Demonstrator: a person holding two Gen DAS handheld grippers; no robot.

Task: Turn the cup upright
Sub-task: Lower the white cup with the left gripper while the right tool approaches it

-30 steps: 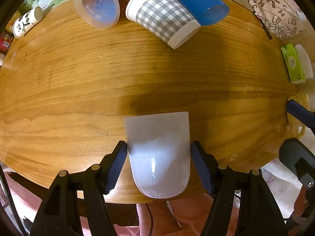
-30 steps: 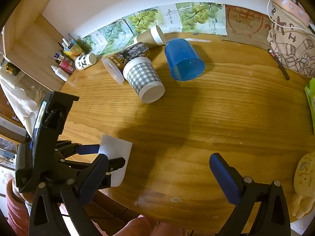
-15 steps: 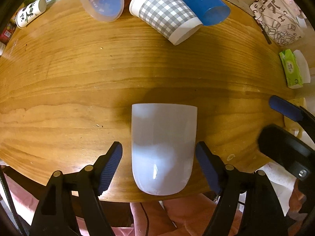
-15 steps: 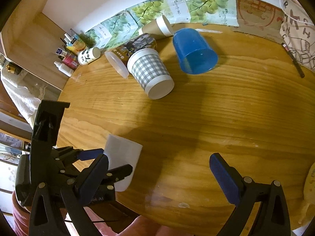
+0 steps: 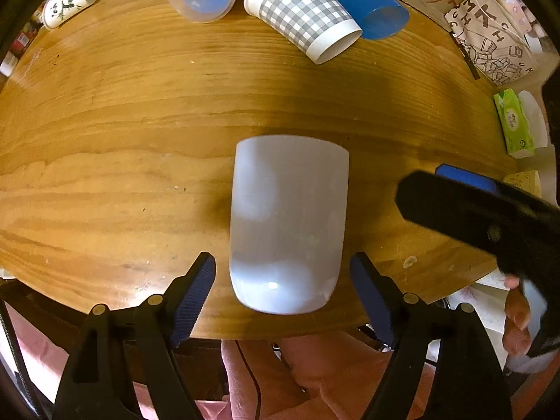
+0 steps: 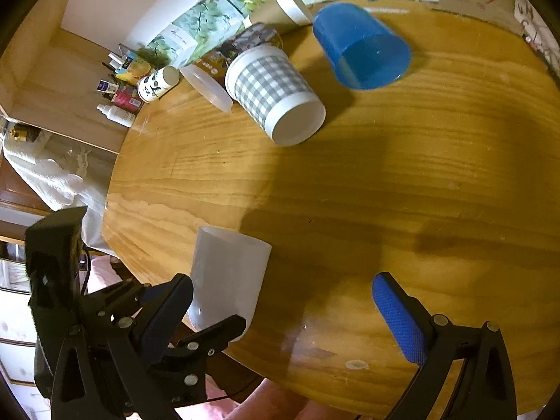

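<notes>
Left wrist view: white cup (image 5: 288,224) stands on the worktop (image 5: 140,122) near its front edge, between the left gripper (image 5: 283,276) jaws, wide open, touching nothing.
Right wrist view: right gripper (image 6: 283,315) jaws spread, empty.
Risk: a careless nudge could tip the cup over the edge.

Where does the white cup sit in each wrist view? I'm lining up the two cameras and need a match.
Left wrist: the white cup lies on its side at lower centre, between the open fingers of the left tool.
Right wrist: the cup is at lower left, beside the left tool.
Shared landmark: the checked paper cup, lying beside the blue cup.
</notes>
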